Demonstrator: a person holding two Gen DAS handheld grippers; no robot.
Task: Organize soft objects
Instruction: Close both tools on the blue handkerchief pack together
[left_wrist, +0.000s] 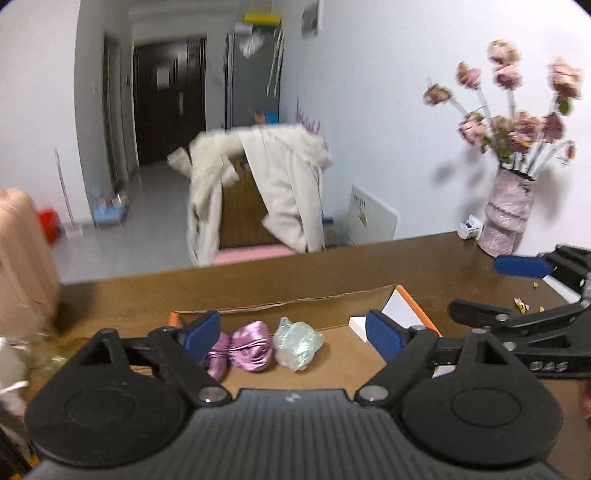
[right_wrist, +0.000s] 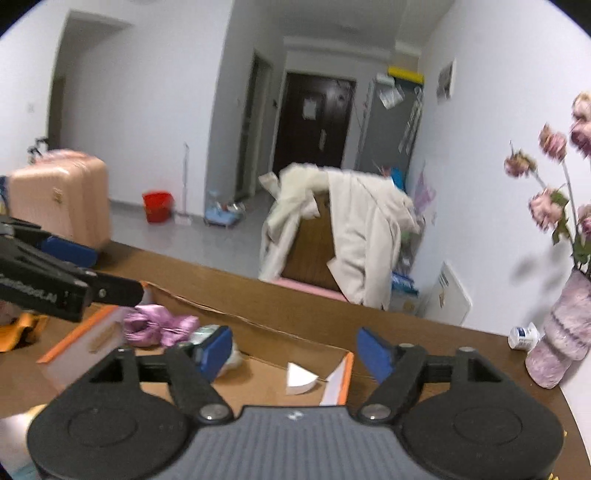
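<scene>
**Box stock: 3 soft bundles**

Box (left_wrist: 410, 314), landmark. Inside, along its far wall: 2 purple bundles (left_wrist: 251, 349), 1 clear bundle (left_wrist: 298, 343), grouped for tidiness. My left gripper (left_wrist: 291, 332) and right gripper (right_wrist: 293, 352) above box, jaws apart, empty.

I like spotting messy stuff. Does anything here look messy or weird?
Yes. A cream coat is slung crookedly over the chair back, with one side drooping low. Small scraps lie scattered on the table near the flower vase. The soft bundles sit neatly side by side in the cardboard box.
</scene>
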